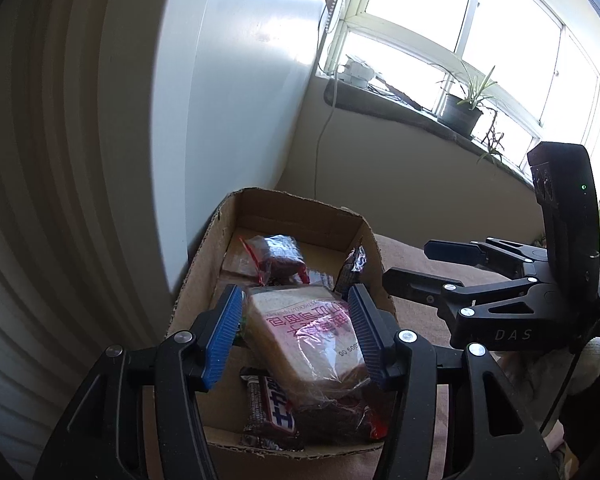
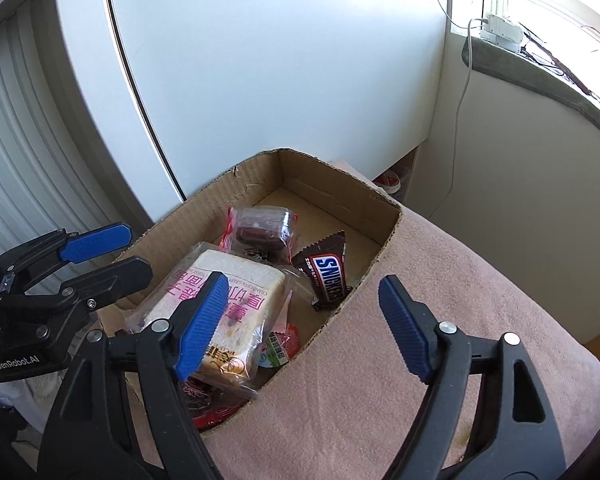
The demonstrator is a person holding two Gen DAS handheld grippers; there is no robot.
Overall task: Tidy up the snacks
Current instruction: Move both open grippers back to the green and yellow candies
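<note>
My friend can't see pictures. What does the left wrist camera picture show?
The left gripper has its blue fingers around a wrapped bread slice above a cardboard box holding other wrapped snacks. The right gripper hovers beside the box, empty, below a sunny window with a potted plant.

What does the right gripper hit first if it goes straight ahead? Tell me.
Probably the side wall of the cardboard box, which crosses just ahead of the open right gripper. If it clears that rim, the Snickers bar is next. Height is unclear.
</note>
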